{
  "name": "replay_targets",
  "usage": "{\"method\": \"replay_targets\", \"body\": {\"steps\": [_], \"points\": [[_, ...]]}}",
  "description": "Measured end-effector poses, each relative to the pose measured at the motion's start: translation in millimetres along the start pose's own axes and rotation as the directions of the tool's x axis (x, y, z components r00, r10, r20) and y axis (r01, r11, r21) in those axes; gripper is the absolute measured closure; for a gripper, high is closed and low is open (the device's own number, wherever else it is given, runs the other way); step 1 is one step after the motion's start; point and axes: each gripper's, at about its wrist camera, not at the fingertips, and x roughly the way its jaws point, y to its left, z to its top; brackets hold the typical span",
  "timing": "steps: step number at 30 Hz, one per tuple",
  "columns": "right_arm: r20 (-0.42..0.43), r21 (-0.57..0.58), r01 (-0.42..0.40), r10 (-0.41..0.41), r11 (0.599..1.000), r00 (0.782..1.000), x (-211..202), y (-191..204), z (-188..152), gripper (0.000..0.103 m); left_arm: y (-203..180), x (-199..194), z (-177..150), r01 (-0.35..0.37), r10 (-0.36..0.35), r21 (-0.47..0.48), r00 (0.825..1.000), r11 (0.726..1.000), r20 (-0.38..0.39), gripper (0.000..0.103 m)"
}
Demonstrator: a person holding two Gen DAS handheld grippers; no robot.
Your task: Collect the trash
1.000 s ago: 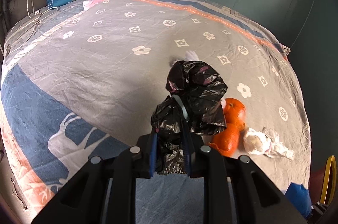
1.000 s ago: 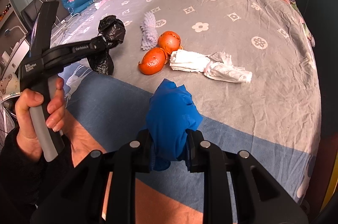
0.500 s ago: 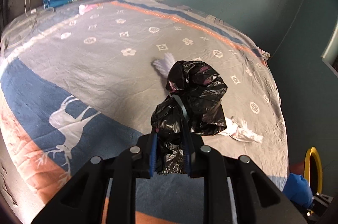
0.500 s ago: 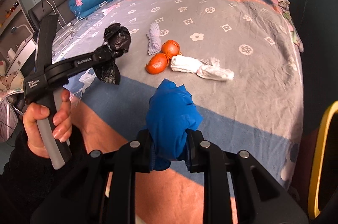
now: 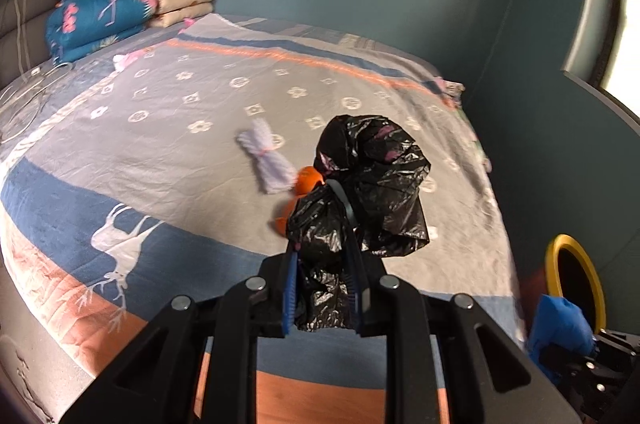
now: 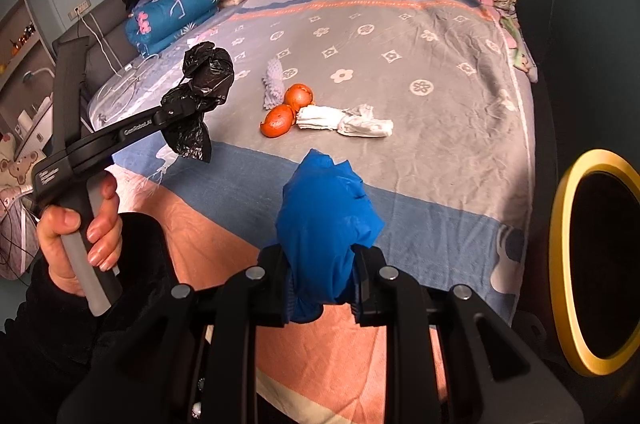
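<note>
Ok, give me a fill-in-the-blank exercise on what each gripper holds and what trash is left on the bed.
1. The left gripper is shut on a crumpled ____ plastic bag.
2. The right gripper is shut on a crumpled ____ plastic bag.
3. ____ pieces of orange peel lie on the bed.
4. The yellow-rimmed bin stands to the ____ of the bed in the right wrist view.

Missing words: black; blue; two; right

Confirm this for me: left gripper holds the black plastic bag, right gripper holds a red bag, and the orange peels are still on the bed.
One detail is wrong: the right gripper holds a blue bag, not red, as the right wrist view shows. The left gripper does hold the black plastic bag, and the orange peels lie on the bed.
</note>
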Motion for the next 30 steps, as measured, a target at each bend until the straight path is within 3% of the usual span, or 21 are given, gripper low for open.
{"method": "replay_targets", "body": {"steps": [14,30], "points": [[0.088,0.086,0.047,-0.054,0.995,0.995,-42.3,-39.5,-4.2,0.083,-70.6,-24.1,3.3,0.066,-0.067,0.108,0.998,0.992,0.009,0.084],[0.199,0.174,0.099,-0.134,0.980,0.971,-92.1,-91.6,-2.2,0.083,-151.5,-45.4,5.0,0.172,-0.183,0.234,0.983,0.957,0.026,0.084]]}}
